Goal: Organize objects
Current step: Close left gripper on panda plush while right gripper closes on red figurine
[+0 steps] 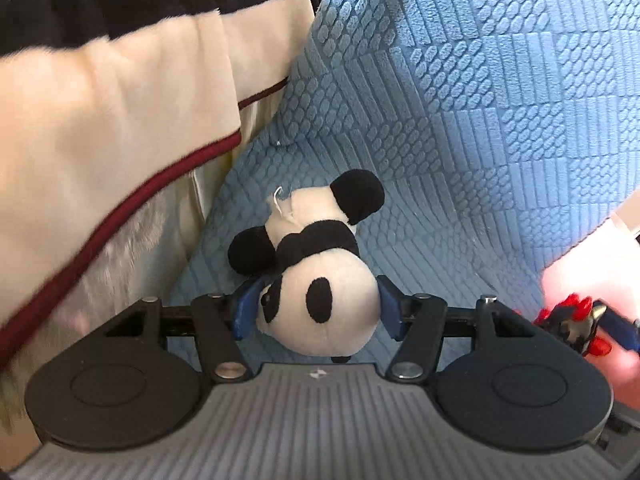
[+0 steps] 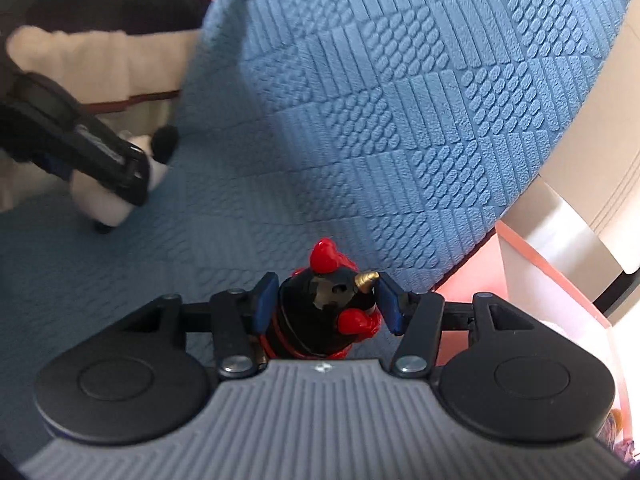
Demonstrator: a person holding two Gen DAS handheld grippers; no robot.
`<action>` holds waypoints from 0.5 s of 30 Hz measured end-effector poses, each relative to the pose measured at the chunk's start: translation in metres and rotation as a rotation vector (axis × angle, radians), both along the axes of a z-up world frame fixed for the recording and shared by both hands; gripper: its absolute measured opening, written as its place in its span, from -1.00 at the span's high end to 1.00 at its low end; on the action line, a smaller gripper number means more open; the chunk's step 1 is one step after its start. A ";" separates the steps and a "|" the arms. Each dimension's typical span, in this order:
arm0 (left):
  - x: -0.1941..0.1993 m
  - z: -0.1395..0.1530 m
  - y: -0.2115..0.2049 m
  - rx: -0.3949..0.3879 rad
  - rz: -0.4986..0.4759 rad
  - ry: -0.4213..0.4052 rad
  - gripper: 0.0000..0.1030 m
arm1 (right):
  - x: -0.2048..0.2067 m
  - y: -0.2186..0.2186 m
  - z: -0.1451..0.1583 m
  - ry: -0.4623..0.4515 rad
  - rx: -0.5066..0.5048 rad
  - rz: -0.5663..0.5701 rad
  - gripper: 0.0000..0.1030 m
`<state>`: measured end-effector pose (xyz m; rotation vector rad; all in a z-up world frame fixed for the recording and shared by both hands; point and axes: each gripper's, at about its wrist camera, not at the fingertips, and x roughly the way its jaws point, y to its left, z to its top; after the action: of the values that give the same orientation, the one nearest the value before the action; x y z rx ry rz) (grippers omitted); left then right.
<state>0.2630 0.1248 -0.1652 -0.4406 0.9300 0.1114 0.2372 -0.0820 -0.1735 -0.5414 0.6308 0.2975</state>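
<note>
A small plush panda (image 1: pixel 320 276) hangs head-first between the blue pads of my left gripper (image 1: pixel 318 308), which is shut on its white head above the blue textured bed cover (image 1: pixel 460 120). In the right wrist view the same panda (image 2: pixel 116 196) shows at the left, in the left gripper (image 2: pixel 120 168). My right gripper (image 2: pixel 326 304) is shut on a black toy bird (image 2: pixel 320 312) with a red comb, red wattles and a gold beak. That bird (image 1: pixel 576 324) also appears blurred at the right edge of the left wrist view.
A cream blanket (image 1: pixel 100 140) with black and maroon stripes lies bunched at the left of the blue cover. A pink translucent bin (image 2: pixel 560 280) stands off the bed's right edge, beside a white and grey piece of furniture (image 2: pixel 592 184).
</note>
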 end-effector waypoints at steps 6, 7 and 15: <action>-0.025 0.009 -0.025 -0.005 -0.078 -0.018 -0.28 | -0.031 -0.005 0.011 0.061 0.041 0.044 -0.09; -0.030 0.010 -0.029 -0.004 -0.094 -0.023 -0.28 | -0.035 -0.004 0.011 0.069 0.035 0.048 -0.09; -0.069 0.018 -0.052 0.015 -0.144 -0.036 -0.28 | -0.064 -0.006 0.006 0.118 0.024 0.051 -0.09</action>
<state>0.1937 0.0732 -0.1476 -0.3592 0.9215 -0.0207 0.1730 -0.0883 -0.1674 -0.5199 0.7273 0.3873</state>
